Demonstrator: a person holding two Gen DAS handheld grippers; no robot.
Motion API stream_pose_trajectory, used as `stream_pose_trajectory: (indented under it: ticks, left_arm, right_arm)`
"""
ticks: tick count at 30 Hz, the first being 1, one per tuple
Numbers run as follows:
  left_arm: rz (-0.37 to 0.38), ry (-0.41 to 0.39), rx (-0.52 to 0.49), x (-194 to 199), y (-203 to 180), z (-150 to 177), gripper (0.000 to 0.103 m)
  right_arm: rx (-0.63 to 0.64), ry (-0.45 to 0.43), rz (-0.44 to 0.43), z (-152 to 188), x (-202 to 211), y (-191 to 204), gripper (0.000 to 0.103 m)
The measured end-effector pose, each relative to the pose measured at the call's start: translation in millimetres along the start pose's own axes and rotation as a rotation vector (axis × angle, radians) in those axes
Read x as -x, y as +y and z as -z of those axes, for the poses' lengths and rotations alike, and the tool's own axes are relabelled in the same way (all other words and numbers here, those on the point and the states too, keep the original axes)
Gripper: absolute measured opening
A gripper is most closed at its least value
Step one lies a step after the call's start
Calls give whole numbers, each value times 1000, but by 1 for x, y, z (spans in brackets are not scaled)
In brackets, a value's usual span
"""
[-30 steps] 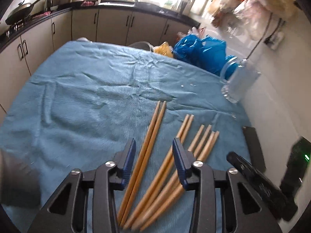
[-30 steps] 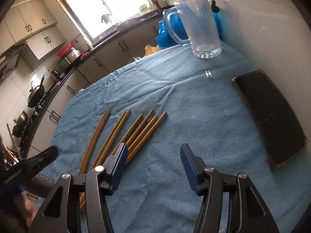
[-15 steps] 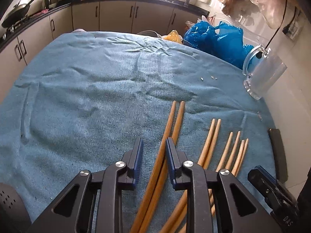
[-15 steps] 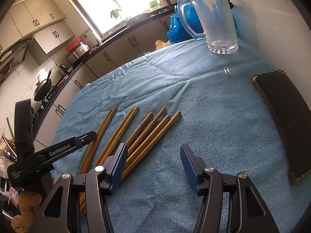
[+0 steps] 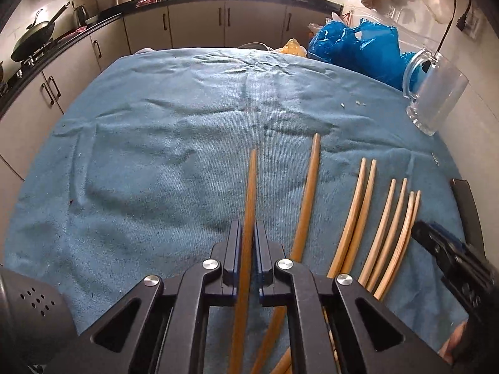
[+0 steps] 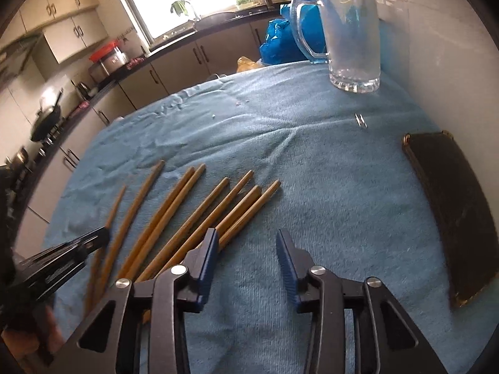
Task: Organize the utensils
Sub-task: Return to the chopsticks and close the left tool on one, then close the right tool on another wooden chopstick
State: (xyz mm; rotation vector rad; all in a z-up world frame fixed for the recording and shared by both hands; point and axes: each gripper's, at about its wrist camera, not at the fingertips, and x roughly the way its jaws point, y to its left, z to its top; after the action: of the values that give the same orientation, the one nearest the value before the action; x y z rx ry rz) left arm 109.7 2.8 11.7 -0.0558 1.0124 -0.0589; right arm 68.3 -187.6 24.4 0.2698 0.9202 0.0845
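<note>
**A:** Where does the left tool [image 5: 247, 243] stand?

**B:** Its jaws are pressed together on one chopstick [image 5: 249, 205], about midway along the shaft. The stick runs straight out between the fingers, its long axis in line with the way the tool points, tip aimed across the blue cloth [image 5: 156, 143] on the table.

**A:** And its partner?

**B:** The second chopstick [image 5: 307, 199] lies just to the right, flat on the cloth, splayed off at a slight angle so the two tips are apart. Further right are the other chopsticks [image 5: 383, 218], in three loose pairs, all pointing much the same way.

**A:** The right tool [image 6: 246, 249]?

**B:** Its jaws are closing but stand apart, with only bare cloth between them. The nearest sticks lie just off its left finger, running away up and to the right.

**A:** So which hand is nearer the glass mug [image 6: 352, 37]?

**B:** The right one, I judge. The mug stands upright at the far right corner, well apart from every stick, so the held stick likely has to travel rightward and tip upright.
</note>
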Motion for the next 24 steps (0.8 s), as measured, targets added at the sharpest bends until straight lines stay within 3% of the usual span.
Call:
stream_pose_trajectory:
  ticks: [9, 16, 20, 24]
  left_arm:
    - [-24, 6, -29, 4, 0, 5, 7]
    - [3, 37, 0, 17, 13, 22, 7]
    - [40, 53, 34, 28, 22, 39, 7]
    - [97, 69, 88, 37, 35, 50, 7]
  right_arm:
    - [139, 97, 205, -15, -12, 34, 40]
    - [215, 138, 294, -5, -5, 38, 37]
    - [190, 160, 259, -1, 0, 25, 36]
    - [-10, 140, 73, -5, 14, 0, 37]
